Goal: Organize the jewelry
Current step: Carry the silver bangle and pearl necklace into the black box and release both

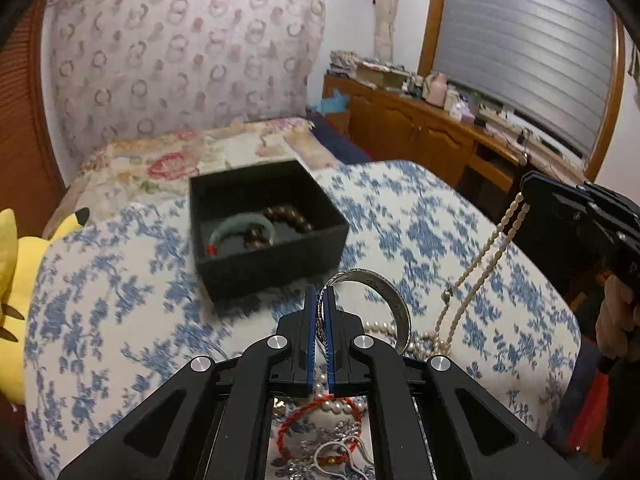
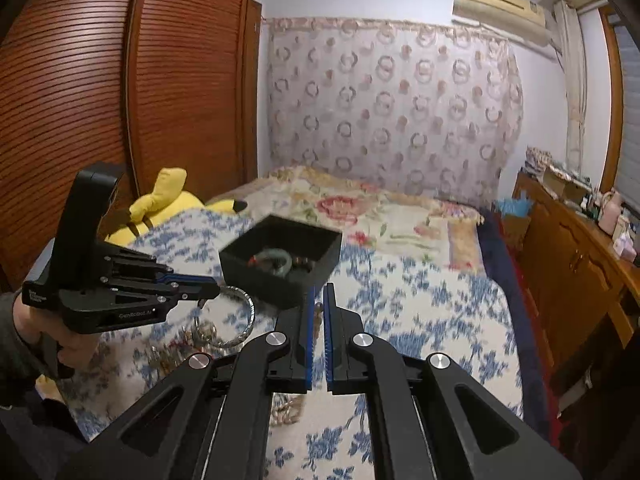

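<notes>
We see the left gripper (image 1: 320, 300) clamped on the rim of a silver bangle (image 1: 384, 300), lifted just above the blue-flowered quilt (image 1: 420, 240), with a short open stretch of quilt between it and the near wall of the black box (image 1: 272, 268). The right gripper (image 2: 319, 300) is closed on a pearl strand (image 1: 480, 264) that hangs down to a heap of jewelry (image 1: 332, 432) on the near quilt. Inside the box lie a pale green bangle (image 1: 244, 230) and brown bead bracelets (image 1: 288, 218). A yellow plush toy (image 2: 160, 208) sits at the quilt's left edge; a wooden cabinet (image 2: 580, 264) runs along the right.
</notes>
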Demonstrator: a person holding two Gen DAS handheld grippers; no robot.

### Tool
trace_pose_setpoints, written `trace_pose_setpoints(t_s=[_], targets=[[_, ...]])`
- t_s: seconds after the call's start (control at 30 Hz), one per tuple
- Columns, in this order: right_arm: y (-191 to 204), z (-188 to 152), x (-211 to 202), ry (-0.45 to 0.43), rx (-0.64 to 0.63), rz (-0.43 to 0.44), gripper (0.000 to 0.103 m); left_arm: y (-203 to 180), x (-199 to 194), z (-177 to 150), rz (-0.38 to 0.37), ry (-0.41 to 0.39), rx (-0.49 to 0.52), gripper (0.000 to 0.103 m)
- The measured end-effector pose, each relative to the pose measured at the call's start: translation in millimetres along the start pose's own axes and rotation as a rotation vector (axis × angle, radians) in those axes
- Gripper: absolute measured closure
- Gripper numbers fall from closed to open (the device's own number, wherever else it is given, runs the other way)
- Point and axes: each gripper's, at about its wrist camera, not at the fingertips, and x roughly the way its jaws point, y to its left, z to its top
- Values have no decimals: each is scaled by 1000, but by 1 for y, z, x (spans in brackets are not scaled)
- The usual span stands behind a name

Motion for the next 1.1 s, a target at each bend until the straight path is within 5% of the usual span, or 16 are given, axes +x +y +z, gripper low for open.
trace_pose_setpoints(t_s=[0.6,1.1], targets=[[-1,105,-4,-173,-94,-25,98,39,-21,33,60,-90,-57,100],[0,154,78,-160,-151,3,98,79,1,58,97,-83,-99,100]])
